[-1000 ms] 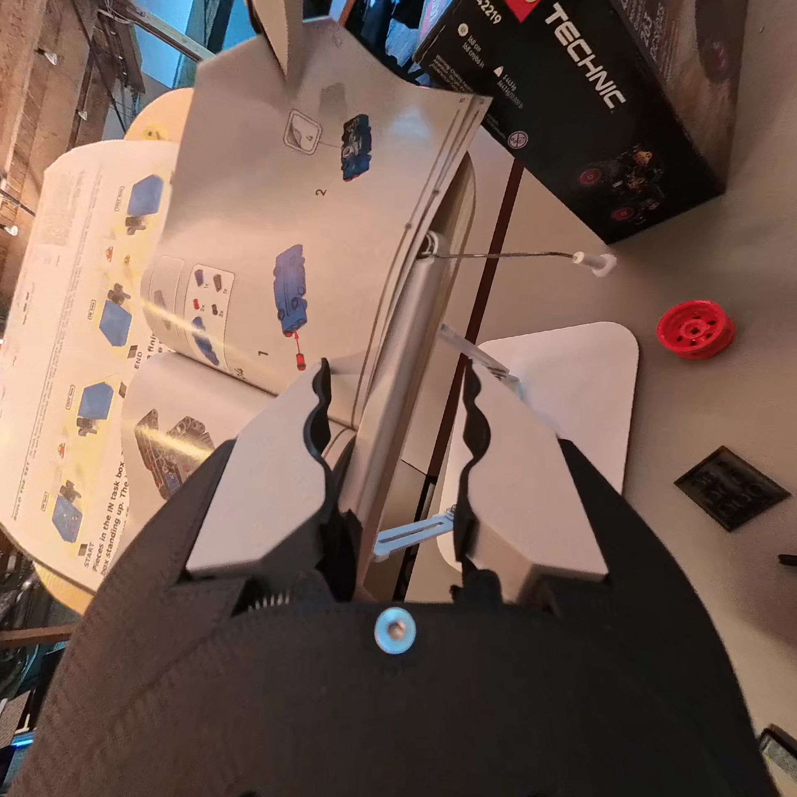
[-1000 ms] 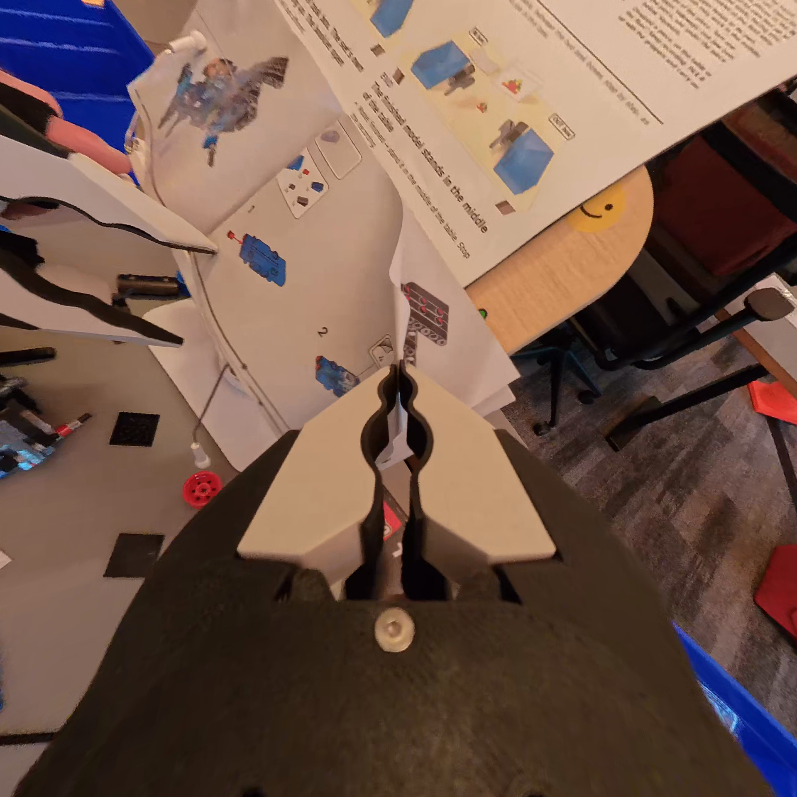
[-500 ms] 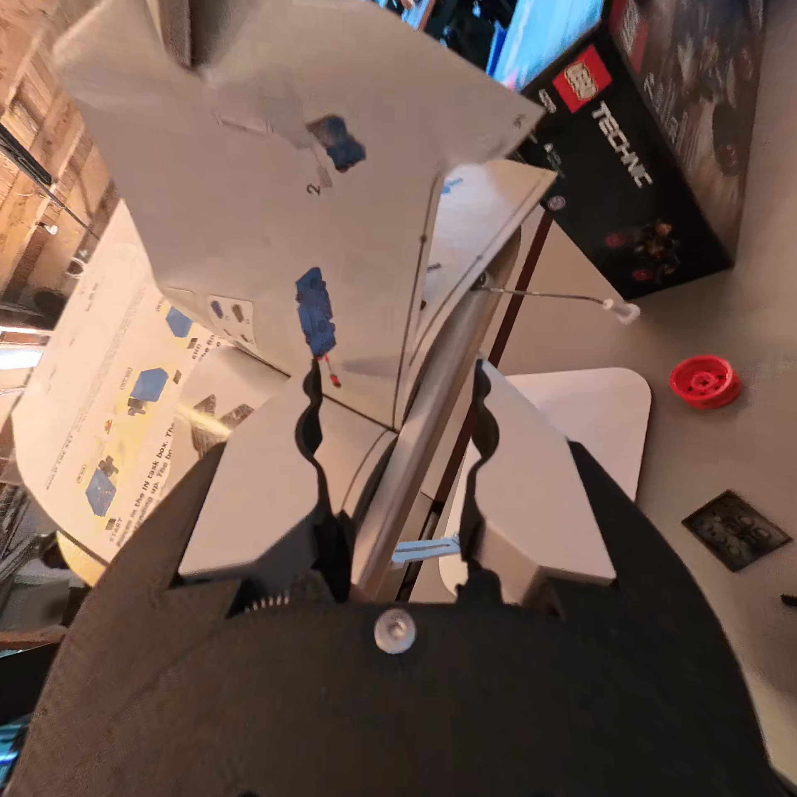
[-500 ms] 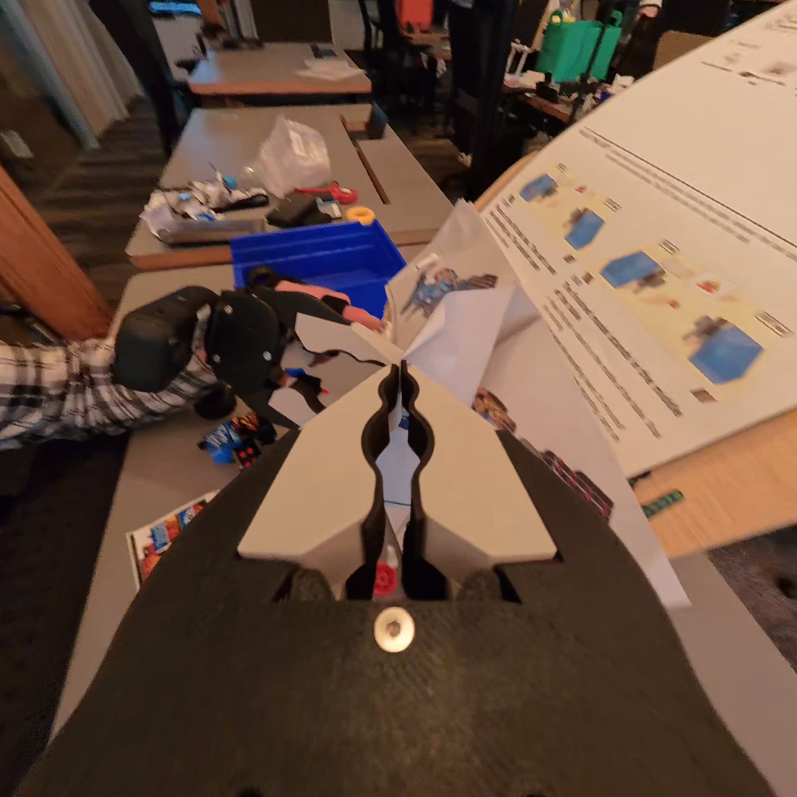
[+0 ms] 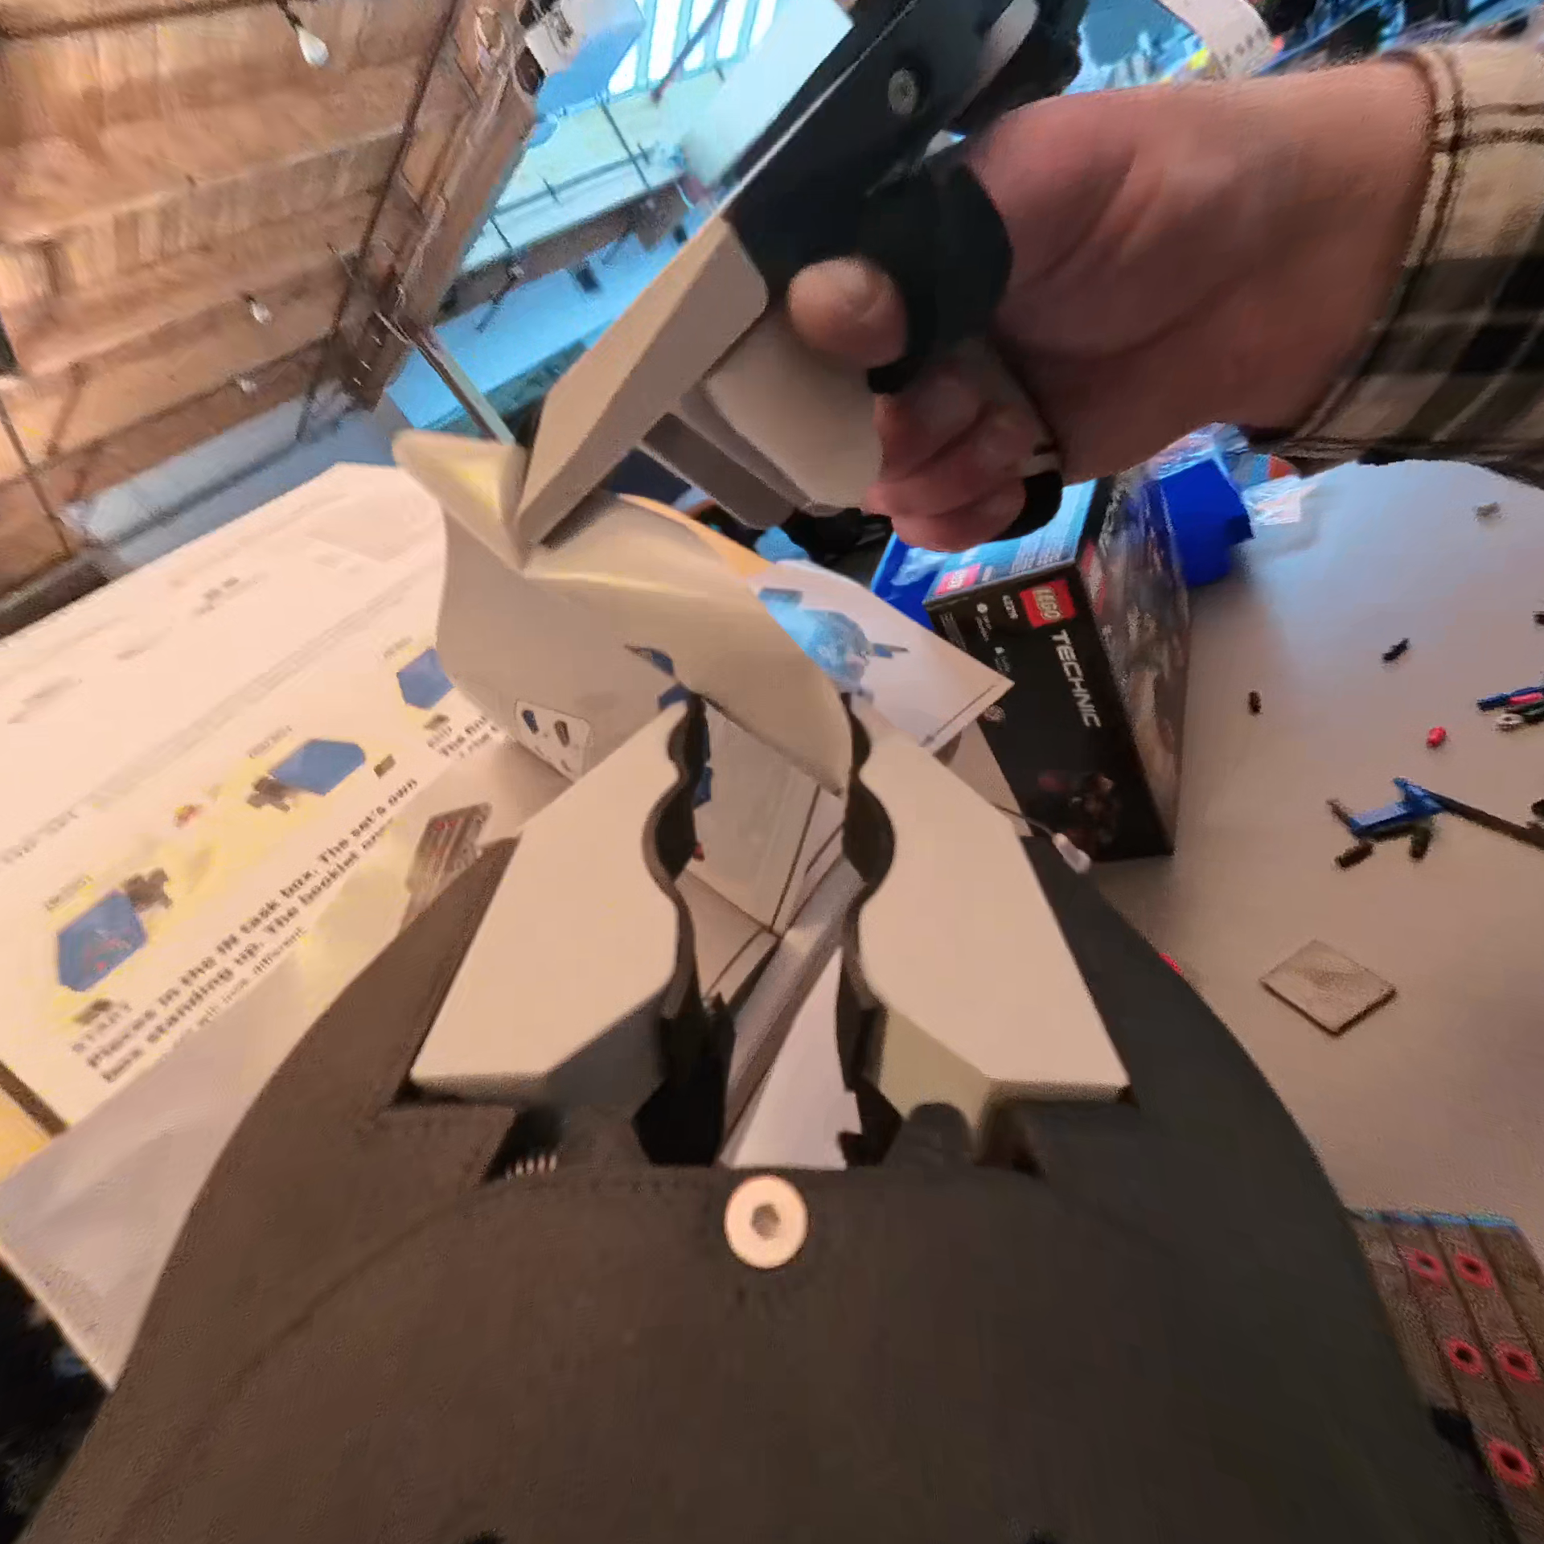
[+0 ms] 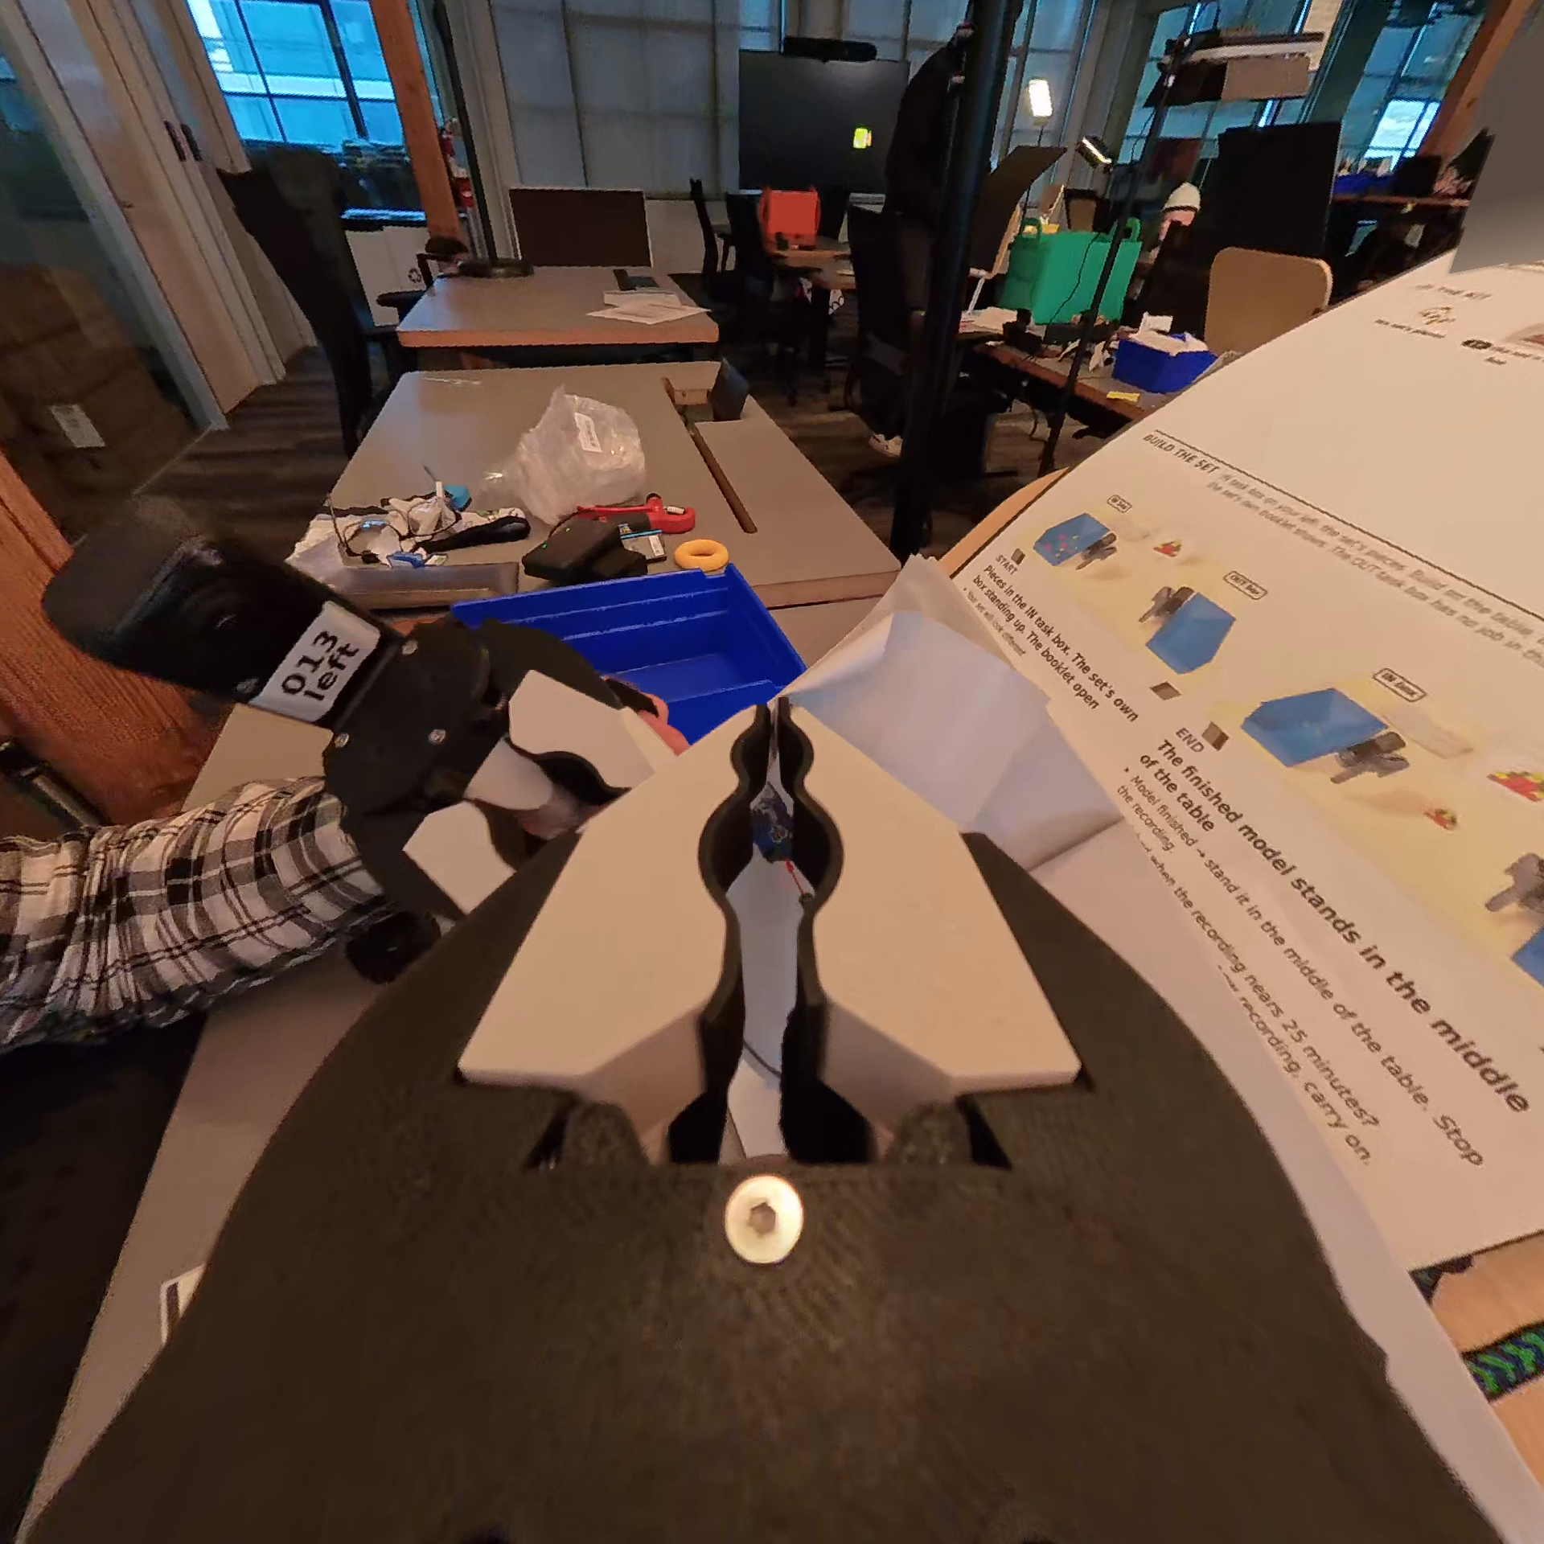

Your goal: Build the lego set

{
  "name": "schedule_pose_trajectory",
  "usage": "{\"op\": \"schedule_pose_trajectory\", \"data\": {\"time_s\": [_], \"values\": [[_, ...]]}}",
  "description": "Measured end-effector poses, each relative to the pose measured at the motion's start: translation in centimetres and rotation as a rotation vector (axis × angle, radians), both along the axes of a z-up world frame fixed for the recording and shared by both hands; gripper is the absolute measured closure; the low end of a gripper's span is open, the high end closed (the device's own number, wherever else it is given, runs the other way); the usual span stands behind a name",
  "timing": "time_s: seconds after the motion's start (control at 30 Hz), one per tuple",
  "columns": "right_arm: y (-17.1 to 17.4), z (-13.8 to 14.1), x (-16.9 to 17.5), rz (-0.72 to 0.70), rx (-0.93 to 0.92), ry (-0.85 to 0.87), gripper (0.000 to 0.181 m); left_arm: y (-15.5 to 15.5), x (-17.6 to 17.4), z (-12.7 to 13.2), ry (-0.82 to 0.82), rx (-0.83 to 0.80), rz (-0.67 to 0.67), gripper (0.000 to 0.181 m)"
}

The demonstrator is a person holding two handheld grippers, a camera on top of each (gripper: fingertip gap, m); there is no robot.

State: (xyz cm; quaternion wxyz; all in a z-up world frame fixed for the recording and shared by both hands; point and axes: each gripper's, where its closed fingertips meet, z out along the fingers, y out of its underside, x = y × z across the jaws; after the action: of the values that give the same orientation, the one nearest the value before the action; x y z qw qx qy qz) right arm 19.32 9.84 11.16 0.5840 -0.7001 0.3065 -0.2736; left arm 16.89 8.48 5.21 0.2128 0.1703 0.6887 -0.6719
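Observation:
The building booklet [image 5: 601, 635] stands open on a stand, with a page lifted and curled. My right gripper [image 6: 773, 718] is shut on the top edge of that page [image 6: 919, 735]; in the left wrist view it [image 5: 522, 493] pinches the page from above, held by a hand [image 5: 1170, 251]. My left gripper [image 5: 764, 735] is open, its fingers on either side of the booklet's spine and the stand's post [image 5: 794, 952]. It also shows at the left of the right wrist view [image 6: 535, 752]. Loose pieces, among them a blue one [image 5: 1404, 815], lie on the grey table [image 5: 1303, 1111].
The black set box [image 5: 1078, 710] stands behind the booklet. A large printed sheet [image 5: 192, 752] lies to the left and shows in the right wrist view [image 6: 1295, 710]. A blue bin [image 6: 660, 643] sits behind. A dark square tile [image 5: 1328, 986] lies on the table. Tip to tip, the grippers are about 6 cm apart.
My right gripper has lifted the pinched page up and over the booklet, and its view swung from the floor to the room. My left gripper stayed open around the stand.

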Motion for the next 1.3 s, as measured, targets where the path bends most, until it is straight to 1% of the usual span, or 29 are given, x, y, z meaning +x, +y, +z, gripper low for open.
{"op": "schedule_pose_trajectory", "data": {"time_s": [0.07,0.17,0.23,0.37,0.5,0.63,0.7,0.73,0.87,0.97,1.03,1.13,1.3], "values": [[0.3,0.0,0.3,0.001,0.01,-0.005,0.18,0.4,0.4,-0.1,0.05,0.004,-0.026,0.163],[0.3,0.4,0.6,-0.01,0.034,-0.021,0.174,1.1,1.8,0.0,0.113,-0.009,-0.019,0.176],[0.3,0.6,0.5,-0.006,0.046,-0.026,0.158,1.8,2.9,0.3,0.17,-0.027,-0.014,0.181],[-0.5,-0.1,0.3,-0.049,-0.001,-0.045,0.152,3.5,5.2,0.3,0.31,-0.015,-0.019,0.181],[-1.1,-1.2,0.4,-0.091,-0.049,-0.063,0.148,5.7,7.9,0.6,0.405,-0.043,0.022,0.181],[-0.6,-5.1,1.1,-0.098,-0.199,0.023,0.149,7.4,9.5,-0.4,0.447,0.021,0.049,0.18],[0.1,-7.0,1.7,-0.098,-0.263,0.054,0.152,8.1,10.4,-0.5,0.442,0.023,0.083,0.178],[0.5,-7.9,2.0,-0.104,-0.304,0.064,0.153,8.4,10.5,-0.5,0.451,0.024,0.079,0.177],[1.1,-10.4,3.1,-0.144,-0.42,0.085,0.154,9.5,11.1,-0.6,0.471,0.028,0.077,0.174],[1.7,-11.3,3.4,-0.142,-0.439,0.098,0.154,10.2,11.7,-0.3,0.497,0.003,0.077,0.175],[1.8,-11.6,3.5,-0.143,-0.446,0.107,0.154,10.5,12.0,-0.4,0.497,0.005,0.084,0.18],[1.9,-11.8,3.3,-0.139,-0.439,0.114,0.154,10.7,12.6,-0.9,0.501,0.021,0.114,0.181],[2.0,-11.6,2.0,-0.134,-0.453,0.108,0.153,10.7,13.0,-1.4,0.516,0.026,0.118,0.181]]}}
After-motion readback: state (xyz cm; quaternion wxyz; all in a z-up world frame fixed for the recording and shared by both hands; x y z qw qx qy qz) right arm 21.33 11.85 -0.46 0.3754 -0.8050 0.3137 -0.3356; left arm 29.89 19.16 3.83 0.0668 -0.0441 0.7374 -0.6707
